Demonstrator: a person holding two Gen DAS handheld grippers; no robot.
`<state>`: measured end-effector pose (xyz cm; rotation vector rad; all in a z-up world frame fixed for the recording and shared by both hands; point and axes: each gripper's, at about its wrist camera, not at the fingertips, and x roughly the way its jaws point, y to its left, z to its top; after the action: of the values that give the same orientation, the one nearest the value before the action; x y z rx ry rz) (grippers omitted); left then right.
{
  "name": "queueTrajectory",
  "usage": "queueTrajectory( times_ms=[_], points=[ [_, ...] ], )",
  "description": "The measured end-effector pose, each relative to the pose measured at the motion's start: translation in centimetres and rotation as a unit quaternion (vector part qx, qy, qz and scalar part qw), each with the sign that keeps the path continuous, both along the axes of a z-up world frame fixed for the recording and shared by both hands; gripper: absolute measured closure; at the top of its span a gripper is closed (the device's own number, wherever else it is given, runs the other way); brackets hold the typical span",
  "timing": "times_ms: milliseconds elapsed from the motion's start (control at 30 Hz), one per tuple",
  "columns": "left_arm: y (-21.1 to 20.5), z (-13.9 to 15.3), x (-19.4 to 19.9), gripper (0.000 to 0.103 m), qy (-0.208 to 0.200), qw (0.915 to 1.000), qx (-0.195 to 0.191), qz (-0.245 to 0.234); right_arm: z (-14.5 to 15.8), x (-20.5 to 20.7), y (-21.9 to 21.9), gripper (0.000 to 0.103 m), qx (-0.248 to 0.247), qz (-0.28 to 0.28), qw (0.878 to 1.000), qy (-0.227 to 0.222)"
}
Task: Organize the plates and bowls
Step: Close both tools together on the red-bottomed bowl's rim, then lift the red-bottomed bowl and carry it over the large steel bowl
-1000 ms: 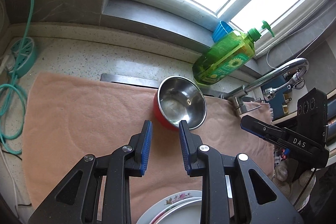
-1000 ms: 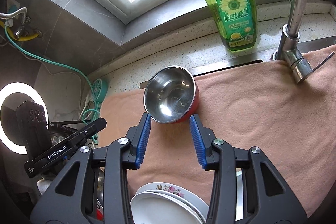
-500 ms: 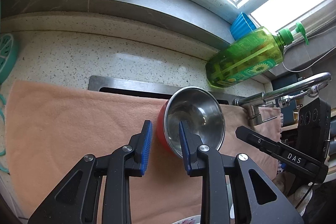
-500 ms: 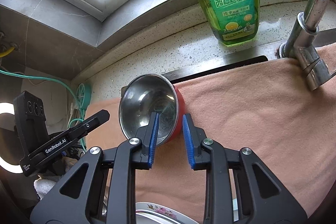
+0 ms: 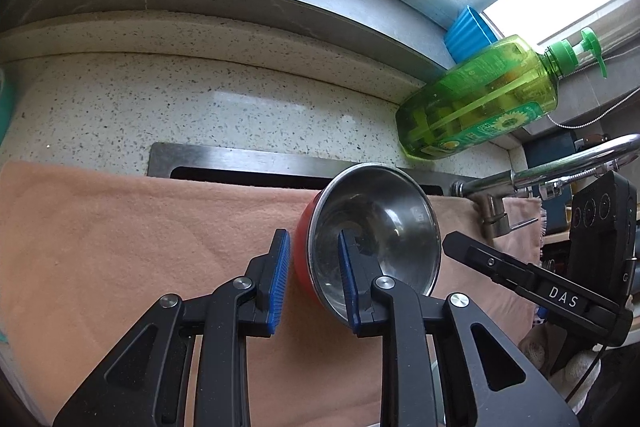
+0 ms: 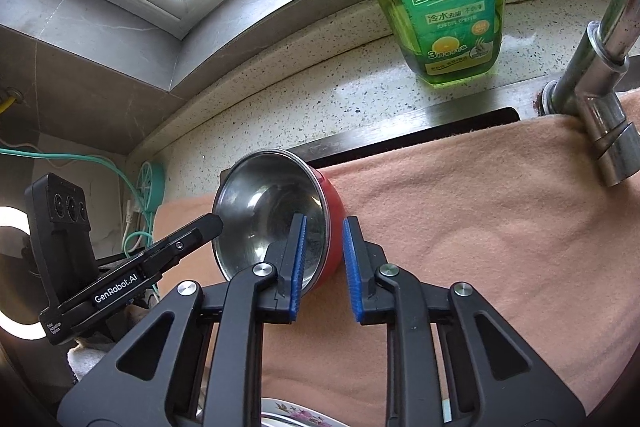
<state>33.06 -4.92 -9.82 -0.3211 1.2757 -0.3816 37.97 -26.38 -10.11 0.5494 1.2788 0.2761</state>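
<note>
The left gripper straddles the near rim of the steel bowl, one blue pad inside it, the other outside by its red wall, and its jaws are closing. The bowl sits on the peach towel. Behind the bowl a green soap bottle stands on the speckled counter; to the bowl's right are the faucet and the right gripper.

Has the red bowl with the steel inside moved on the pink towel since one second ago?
Cannot tell. The red bowl with the steel inside lies near the dark sink slot as before; the cameras came closer.
</note>
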Motion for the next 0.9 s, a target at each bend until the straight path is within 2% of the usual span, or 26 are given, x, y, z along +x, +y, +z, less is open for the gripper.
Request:
queueTrajectory(
  times_ms=[200, 300, 367, 400, 533, 900],
  points=[
    [0.02, -0.31, 0.19, 0.082, 0.0, 1.0, 0.005, 0.001, -0.51, 0.11, 0.13, 0.086, -0.003, -0.001, 1.0, 0.005],
    [-0.08, -0.53, 0.3, 0.088, 0.002, 1.0, 0.0, -0.001, -0.61, 0.11, 0.17, 0.09, -0.002, 0.0, 1.0, 0.006],
    [-0.16, -0.66, 0.41, 0.088, 0.002, 1.0, 0.0, 0.0, -0.7, 0.2, 0.27, 0.091, -0.005, 0.002, 1.0, 0.006],
    [-0.15, -0.7, 0.43, 0.093, 0.001, 1.0, -0.001, 0.0, -0.76, 0.25, 0.28, 0.093, -0.004, 0.002, 1.0, 0.007],
    [-0.25, -0.76, 0.47, 0.096, 0.0, 1.0, -0.001, -0.005, -0.85, 0.36, 0.44, 0.095, -0.005, 0.005, 1.0, 0.007],
    [0.11, -0.14, -0.2, 0.096, -0.006, 1.0, -0.002, -0.001, 0.1, 0.04, 0.7, 0.095, -0.01, 0.006, 1.0, -0.001]
  ],
)
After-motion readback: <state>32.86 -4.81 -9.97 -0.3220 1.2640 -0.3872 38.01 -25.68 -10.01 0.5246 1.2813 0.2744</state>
